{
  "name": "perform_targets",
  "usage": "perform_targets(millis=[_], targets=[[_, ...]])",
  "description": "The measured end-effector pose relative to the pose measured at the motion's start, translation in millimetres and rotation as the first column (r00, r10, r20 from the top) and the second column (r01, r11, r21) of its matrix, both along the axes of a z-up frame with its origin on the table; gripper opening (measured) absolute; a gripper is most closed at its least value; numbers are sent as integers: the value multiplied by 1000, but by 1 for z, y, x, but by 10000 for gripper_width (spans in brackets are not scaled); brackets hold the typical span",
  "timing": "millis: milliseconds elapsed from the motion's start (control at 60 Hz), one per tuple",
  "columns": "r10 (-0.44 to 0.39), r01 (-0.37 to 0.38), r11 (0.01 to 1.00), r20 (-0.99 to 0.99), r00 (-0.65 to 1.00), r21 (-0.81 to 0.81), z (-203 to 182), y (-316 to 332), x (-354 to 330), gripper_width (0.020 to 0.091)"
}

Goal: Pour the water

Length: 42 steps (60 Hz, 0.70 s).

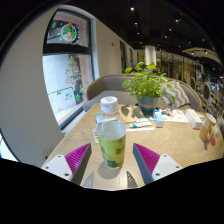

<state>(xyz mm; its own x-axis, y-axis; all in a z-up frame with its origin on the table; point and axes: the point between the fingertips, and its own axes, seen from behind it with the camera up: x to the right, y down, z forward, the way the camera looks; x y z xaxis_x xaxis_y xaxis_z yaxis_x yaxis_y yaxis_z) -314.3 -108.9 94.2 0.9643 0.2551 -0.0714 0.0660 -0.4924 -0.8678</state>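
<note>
The claw (112, 160) is standing spread, its two magenta pads (77, 157) sitting apart with a gap at each side of a clear bottle (112, 142), which is resting upright on the pale round table (170, 140) between them. We are seeing a green label on the bottle. Just beyond it a white-lidded cup (108, 105) is standing, perhaps touching it; we cannot tell. Farther back a leafy potted plant (147, 83) is sitting on the table, with small scattered items (190, 118) lying beside it
</note>
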Motion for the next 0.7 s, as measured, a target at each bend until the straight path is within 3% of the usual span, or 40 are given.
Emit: perform_targets(millis=[83, 133, 233, 250, 500, 700], targets=[[-24, 24, 999, 9, 1000, 36, -12, 28, -5, 848], [-28, 28, 999, 2, 1000, 45, -20, 40, -10, 803], [-33, 34, 998, -9, 999, 60, -27, 55, -13, 556], [-35, 35, 997, -5, 999, 66, -27, 55, -13, 541], [-44, 42, 995, 15, 999, 94, -10, 50, 5, 394], [-24, 35, 989, -73, 997, 146, 78, 48, 29, 394]])
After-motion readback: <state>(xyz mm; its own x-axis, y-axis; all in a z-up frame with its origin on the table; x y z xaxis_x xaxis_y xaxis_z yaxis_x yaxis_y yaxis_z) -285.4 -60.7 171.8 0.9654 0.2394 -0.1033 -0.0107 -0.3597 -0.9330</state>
